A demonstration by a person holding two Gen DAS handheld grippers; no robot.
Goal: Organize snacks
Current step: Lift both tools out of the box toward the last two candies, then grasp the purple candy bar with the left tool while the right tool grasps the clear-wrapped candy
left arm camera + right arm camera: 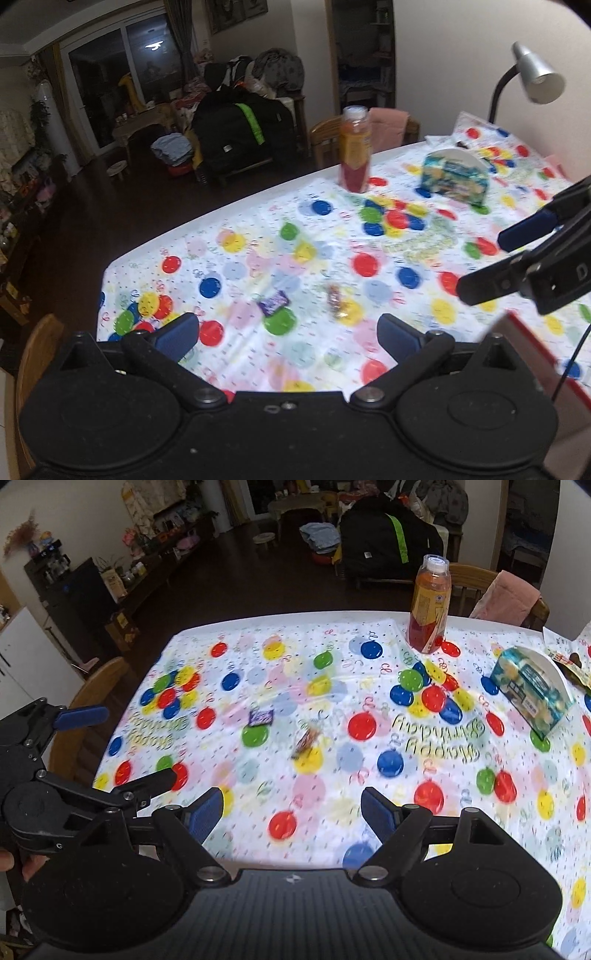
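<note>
Table (207,629) draped in a white birthday cloth (332,775) printed with coloured balloons. Lying near the middle: a small purple candy wrapper (260,717) and, just beside it, a clear packet of sweets (306,741). Standing farther back: an orange drink bottle (428,605) and a teal tissue pack (532,692).

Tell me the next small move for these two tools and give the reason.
Probably lower the left tool onto the small purple-wrapped snack on the balloon-print tablecloth. Both tools are open and hold nothing; the purple snack lies flat just ahead of the left tool's fingers, and the clear-wrapped orange snack lies apart from it, nearer the right tool.
</note>
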